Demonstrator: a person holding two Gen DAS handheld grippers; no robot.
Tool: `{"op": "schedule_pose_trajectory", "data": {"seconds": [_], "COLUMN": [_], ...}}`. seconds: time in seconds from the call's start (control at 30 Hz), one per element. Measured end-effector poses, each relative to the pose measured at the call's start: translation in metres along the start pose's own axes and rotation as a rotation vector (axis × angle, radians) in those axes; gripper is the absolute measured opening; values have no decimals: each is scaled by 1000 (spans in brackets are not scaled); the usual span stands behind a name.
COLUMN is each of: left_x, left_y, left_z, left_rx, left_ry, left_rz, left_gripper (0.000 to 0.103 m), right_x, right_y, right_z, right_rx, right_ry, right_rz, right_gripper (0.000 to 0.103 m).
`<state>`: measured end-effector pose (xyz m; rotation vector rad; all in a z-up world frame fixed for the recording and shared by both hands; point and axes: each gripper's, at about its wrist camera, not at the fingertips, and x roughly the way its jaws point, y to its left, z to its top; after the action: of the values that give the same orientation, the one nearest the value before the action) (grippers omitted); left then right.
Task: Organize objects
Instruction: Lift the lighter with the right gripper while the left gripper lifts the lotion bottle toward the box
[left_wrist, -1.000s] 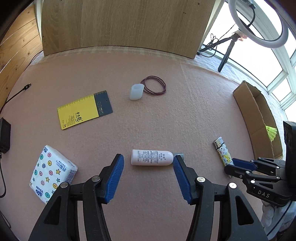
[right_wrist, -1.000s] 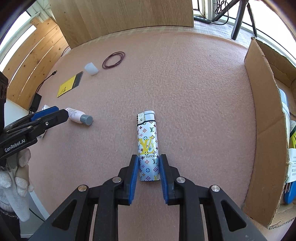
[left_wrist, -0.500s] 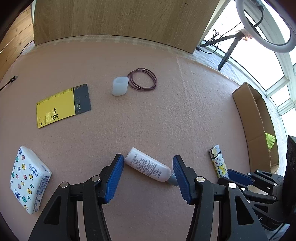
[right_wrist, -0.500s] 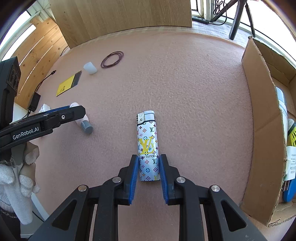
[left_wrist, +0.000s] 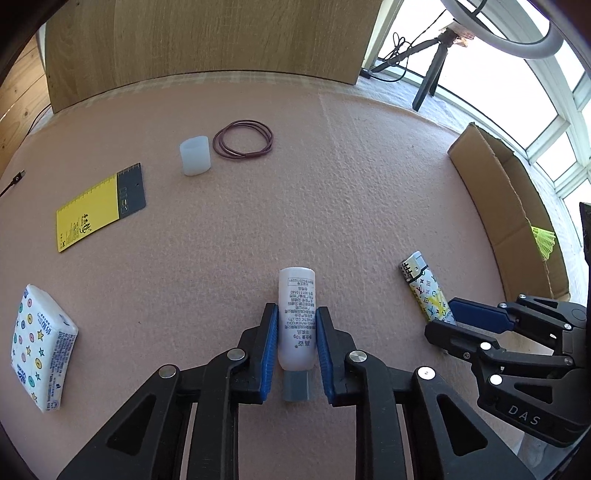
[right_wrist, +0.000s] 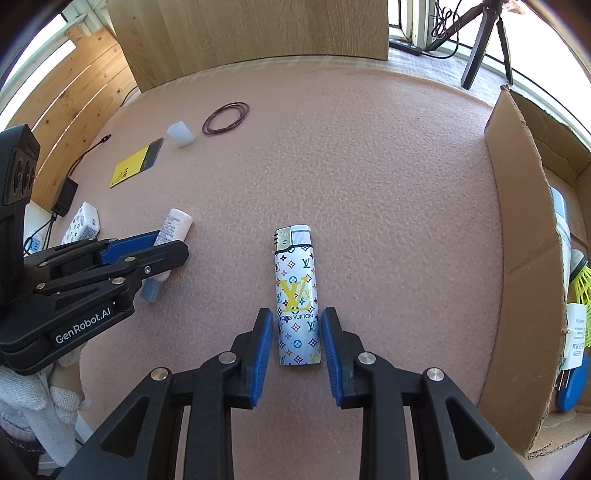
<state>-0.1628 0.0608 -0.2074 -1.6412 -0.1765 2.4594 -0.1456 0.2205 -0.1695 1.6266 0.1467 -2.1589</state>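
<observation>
Pink felt covers the table (left_wrist: 258, 221), a soft bed that keeps loose things from rolling while you sort them. At its right edge lies the cardboard box (right_wrist: 517, 206), open side toward you, already holding a few items, so it looks like the collecting place. Your left gripper (left_wrist: 294, 334) has its blue pads pinching the white bottle (left_wrist: 297, 314) across the body, grey cap toward you; that grip lengthwise along the fingers should keep it from swivelling on the lift. Your right gripper (right_wrist: 297, 347) straddles the patterned lighter (right_wrist: 297, 295), pads a hair off each side, not yet squeezing. Tissue pack (left_wrist: 38, 354), yellow card (left_wrist: 99, 206), small cup (left_wrist: 195, 155) and rubber bands (left_wrist: 243, 144) wait farther off.
</observation>
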Motion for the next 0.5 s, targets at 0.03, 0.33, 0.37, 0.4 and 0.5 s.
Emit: {"op": "schedule_pose_trajectory", "data": {"seconds": [0.03,0.33,0.37,0.4,0.5], "left_x": [0,-3,-4,-5,-11], "left_y": [0,-1,-2,-3,-7], "left_z": [-1,-6,-7,-7,-8], "left_rx": [-2,-14,-14,-14,-10], "left_ry": [-1,6,6,5,-4], "left_rz": [-1,-14,-16,-18,-25], "left_gripper": [21,21,21,21,21], "right_x": [1,4,3,2,-7], "right_y": [2,9,8,7,2], "right_z": [1,6,6,5,2], "right_rx": [-9,-50,-46,-42,-20], "right_ry": [-2,-20,-20,-22,-39], "right_rz": [-10,-57,-52,-48,-34], "right_gripper": [28,21,21,21,21]}}
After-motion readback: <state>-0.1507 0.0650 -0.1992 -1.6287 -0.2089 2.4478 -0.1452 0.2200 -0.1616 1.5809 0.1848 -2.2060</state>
